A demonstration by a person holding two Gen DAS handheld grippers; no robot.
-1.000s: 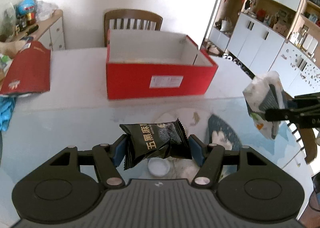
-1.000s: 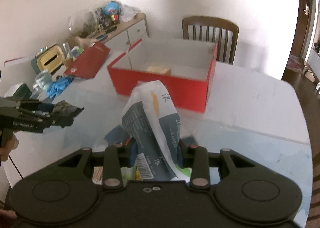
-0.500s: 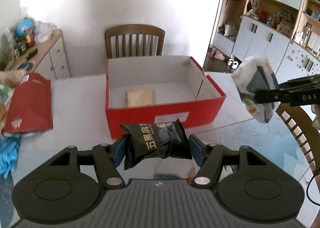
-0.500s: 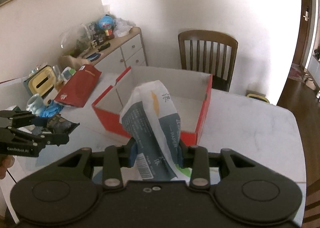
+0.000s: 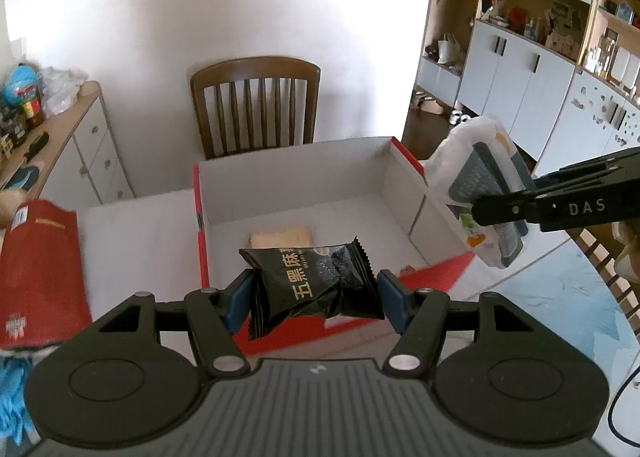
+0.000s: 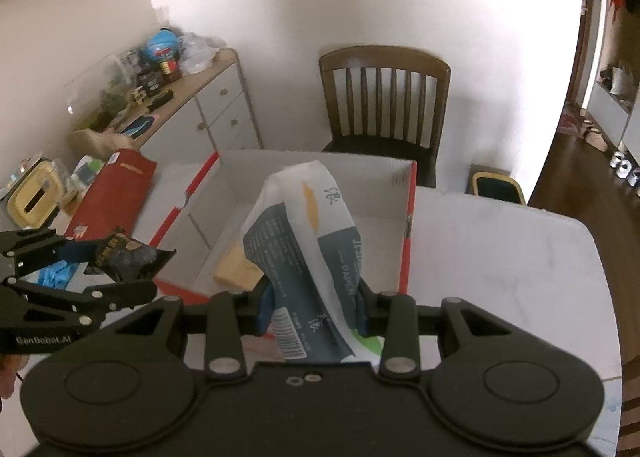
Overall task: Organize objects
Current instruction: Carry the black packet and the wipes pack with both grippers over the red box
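My left gripper (image 5: 314, 297) is shut on a black snack packet (image 5: 316, 285) and holds it in the air over the near wall of the open red box (image 5: 204, 253). My right gripper (image 6: 314, 307) is shut on a white and grey tissue pack (image 6: 308, 241), held above the box's front right part (image 6: 406, 245). A tan flat packet (image 5: 280, 237) lies on the box floor, and it also shows in the right wrist view (image 6: 236, 271). The tissue pack shows in the left wrist view (image 5: 480, 185), and the snack packet in the right wrist view (image 6: 124, 255).
The box stands on a white table (image 6: 500, 249). A red bag (image 5: 38, 269) lies on the table to the left, with blue gloves (image 5: 12, 397) near it. A wooden chair (image 5: 256, 105) stands behind the box. A cluttered sideboard (image 6: 192, 97) runs along the left wall.
Both grippers have risen and moved forward towards the box, each still holding its item. The box interior has come into view below them.
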